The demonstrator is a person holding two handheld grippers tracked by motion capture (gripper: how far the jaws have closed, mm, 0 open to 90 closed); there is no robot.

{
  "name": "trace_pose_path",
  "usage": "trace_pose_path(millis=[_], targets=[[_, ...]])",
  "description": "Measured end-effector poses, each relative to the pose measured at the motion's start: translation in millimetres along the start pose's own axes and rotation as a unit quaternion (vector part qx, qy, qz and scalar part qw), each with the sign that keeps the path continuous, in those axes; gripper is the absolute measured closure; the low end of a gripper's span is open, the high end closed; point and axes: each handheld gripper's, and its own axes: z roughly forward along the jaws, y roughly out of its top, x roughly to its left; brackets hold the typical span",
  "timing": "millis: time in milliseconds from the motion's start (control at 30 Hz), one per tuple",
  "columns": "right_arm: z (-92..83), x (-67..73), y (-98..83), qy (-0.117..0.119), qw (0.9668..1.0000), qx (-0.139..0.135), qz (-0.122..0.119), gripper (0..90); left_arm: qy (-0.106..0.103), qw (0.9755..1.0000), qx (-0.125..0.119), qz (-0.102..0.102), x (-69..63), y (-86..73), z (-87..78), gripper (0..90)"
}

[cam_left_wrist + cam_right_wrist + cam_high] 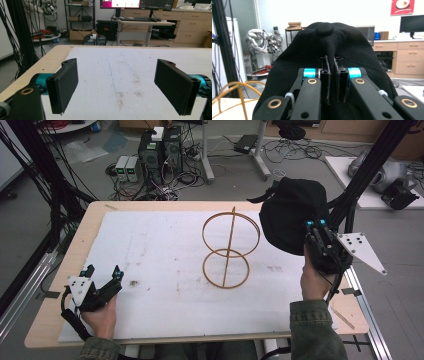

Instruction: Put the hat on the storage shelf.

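Nearest the lens, the right gripper (331,75) pinches a black cap (292,215) aloft beside the wire stand (230,247); thin fabric could slip free. The left gripper (103,279), jaws spread, rests on the surface (165,250).

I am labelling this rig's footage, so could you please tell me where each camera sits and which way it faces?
High view: above the person's side, looking forward and down on the table; both forearms, left gripper and right gripper show.
Left gripper view: rides the left gripper, looking across the white mat; its open jaws show.
Right gripper view: rides the right gripper, jaws pinching the black cap.
Shared: cap and wire stand appear in the high and right gripper views.
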Motion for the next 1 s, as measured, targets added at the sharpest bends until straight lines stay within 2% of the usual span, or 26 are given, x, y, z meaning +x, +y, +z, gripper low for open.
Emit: trace_pose_path(millis=[200, 367, 567, 833, 1000], targets=[[13.6, 21.9, 4.6, 0.023, 0.9997, 0.002, 0.001, 86.1, -0.001, 1.0000, 0.000, 0.000, -0.2, -0.2, 0.2, 19.6], [21.6, 37.0, 7.8, 0.044, 0.9987, -0.003, 0.023, 86.1, -0.001, 1.0000, 0.000, 0.000, 0.2, 0.0, -0.3, 19.6], [27.8, 55.2, 12.4, 0.066, 0.9974, -0.002, 0.028, 86.1, 0.000, 1.0000, -0.004, -0.001, 0.6, 0.0, -0.2, 19.6], [31.7, 77.4, 9.9, 0.108, 0.9937, 0.002, 0.028, 86.1, 0.000, 1.0000, -0.005, -0.002, 0.5, 0.4, -0.8, 19.6], [34.7, 83.7, 5.6, 0.127, 0.9913, 0.011, 0.031, 86.1, 0.000, 1.0000, -0.003, -0.003, 0.8, 0.5, -0.9, 19.7]])
